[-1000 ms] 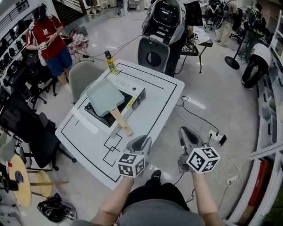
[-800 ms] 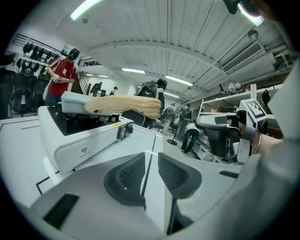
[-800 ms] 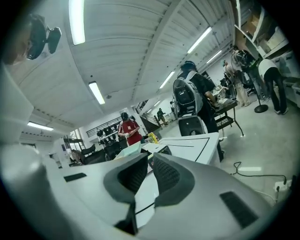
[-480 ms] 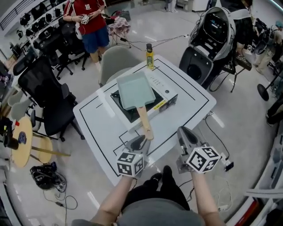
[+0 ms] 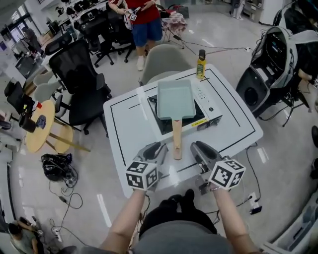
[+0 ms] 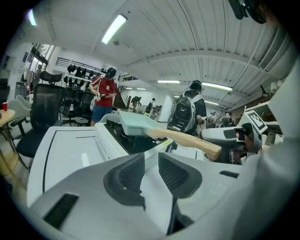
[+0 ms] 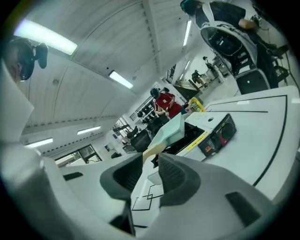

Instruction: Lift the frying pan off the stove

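A pale green rectangular frying pan (image 5: pixel 175 98) sits on the portable stove (image 5: pixel 208 116) on the white table (image 5: pixel 124 134). Its wooden handle (image 5: pixel 177 140) points toward me. My left gripper (image 5: pixel 151 150) hovers just left of the handle's end and my right gripper (image 5: pixel 201 151) just right of it; neither touches it. In the left gripper view the pan (image 6: pixel 136 124) and handle (image 6: pixel 187 139) lie ahead, to the right of the left gripper (image 6: pixel 151 172), whose jaws stand narrowly apart and empty. The right gripper (image 7: pixel 150 171) has just been opening, empty, with the handle (image 7: pixel 151 151) beyond its gap.
A yellow bottle (image 5: pixel 200 64) stands at the table's far edge behind the stove. A grey chair (image 5: pixel 164 62) and a black office chair (image 5: pixel 79 79) stand beyond the table. A person in red (image 5: pixel 144 15) stands farther back. A black backpack (image 5: pixel 271 54) is at right.
The table has swung round to face me squarely. Both grippers have come in over its near edge and now flank the end of the pan handle.
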Available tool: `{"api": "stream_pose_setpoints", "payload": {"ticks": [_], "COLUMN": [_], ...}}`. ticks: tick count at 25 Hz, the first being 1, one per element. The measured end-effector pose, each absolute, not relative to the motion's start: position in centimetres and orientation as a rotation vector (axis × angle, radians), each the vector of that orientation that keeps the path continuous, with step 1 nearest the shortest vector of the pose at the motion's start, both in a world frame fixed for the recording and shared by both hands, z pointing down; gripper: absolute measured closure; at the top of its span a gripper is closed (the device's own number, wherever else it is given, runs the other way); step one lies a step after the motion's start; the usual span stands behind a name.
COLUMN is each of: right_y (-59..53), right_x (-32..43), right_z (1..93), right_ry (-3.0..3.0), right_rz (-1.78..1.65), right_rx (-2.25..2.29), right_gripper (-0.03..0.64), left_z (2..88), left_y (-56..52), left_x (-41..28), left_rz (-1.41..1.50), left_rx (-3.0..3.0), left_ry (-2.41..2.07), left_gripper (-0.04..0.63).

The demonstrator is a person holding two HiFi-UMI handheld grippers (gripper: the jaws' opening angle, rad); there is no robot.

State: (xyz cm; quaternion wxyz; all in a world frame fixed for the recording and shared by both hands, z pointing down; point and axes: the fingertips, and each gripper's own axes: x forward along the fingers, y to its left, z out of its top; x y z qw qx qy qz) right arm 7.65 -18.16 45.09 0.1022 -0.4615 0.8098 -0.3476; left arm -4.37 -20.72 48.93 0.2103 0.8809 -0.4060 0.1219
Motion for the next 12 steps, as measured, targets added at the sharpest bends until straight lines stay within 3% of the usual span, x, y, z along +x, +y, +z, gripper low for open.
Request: {"api": "stream_pose_setpoints", "payload": {"ticks": [12], "right_y": [-19.0], "right_x": [4.1], "right_z": [44.9], "right_ry": [2.424], "right_rz": [-1.234], "right_rx": [-0.958], "right_gripper": [0.446], "left_z": [46.2], "left_y": [-22.8], "left_x": [-5.4], "left_rz": [0.268], "left_rx": [2.363], "left_ry": [-1.176], "left_gripper": [0.482]}}
